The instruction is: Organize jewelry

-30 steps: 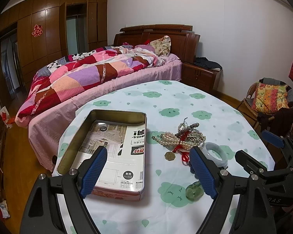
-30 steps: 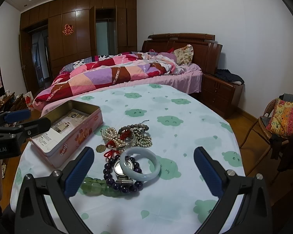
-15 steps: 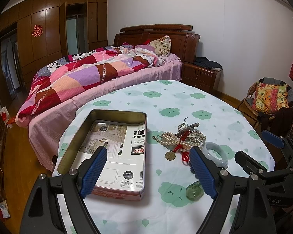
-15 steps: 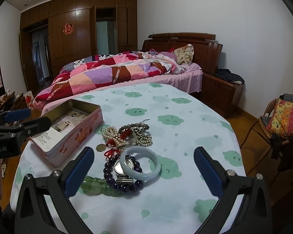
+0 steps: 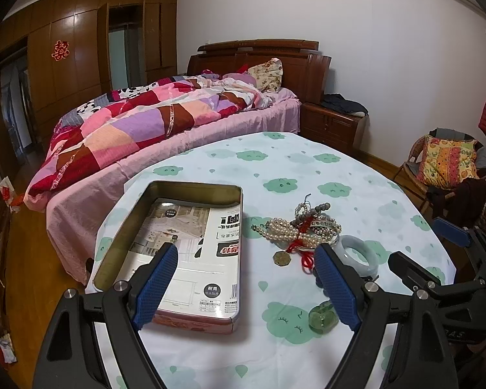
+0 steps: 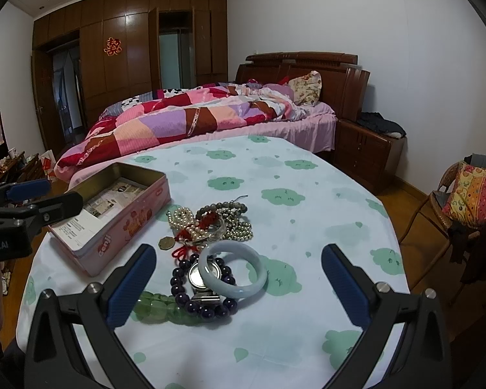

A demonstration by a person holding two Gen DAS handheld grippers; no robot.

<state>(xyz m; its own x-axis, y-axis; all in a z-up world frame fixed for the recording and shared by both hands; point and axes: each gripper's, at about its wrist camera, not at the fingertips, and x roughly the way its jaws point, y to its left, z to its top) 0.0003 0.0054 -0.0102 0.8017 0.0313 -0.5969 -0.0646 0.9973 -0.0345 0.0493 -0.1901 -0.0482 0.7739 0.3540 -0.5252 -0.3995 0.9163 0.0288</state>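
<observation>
A: Jewelry pile (image 6: 210, 246) sits on table (image 6: 307, 324), just right of open tin (image 6: 113, 214). Pale bangle (image 6: 232, 269) lies nearest the camera in the pile, leaning on purple bead bracelet (image 6: 204, 304) and watch (image 6: 200, 274); green beads (image 6: 155, 306) beside those

B: Tongs?

A: Left tongs (image 5: 248, 287) spread wide, empty, above the tin's near end. Right tongs (image 6: 238, 287) also spread, empty, above the pile, nothing touched. Pearls (image 5: 283, 230) and coin charm (image 5: 281, 258) lie closer to the tin
</observation>
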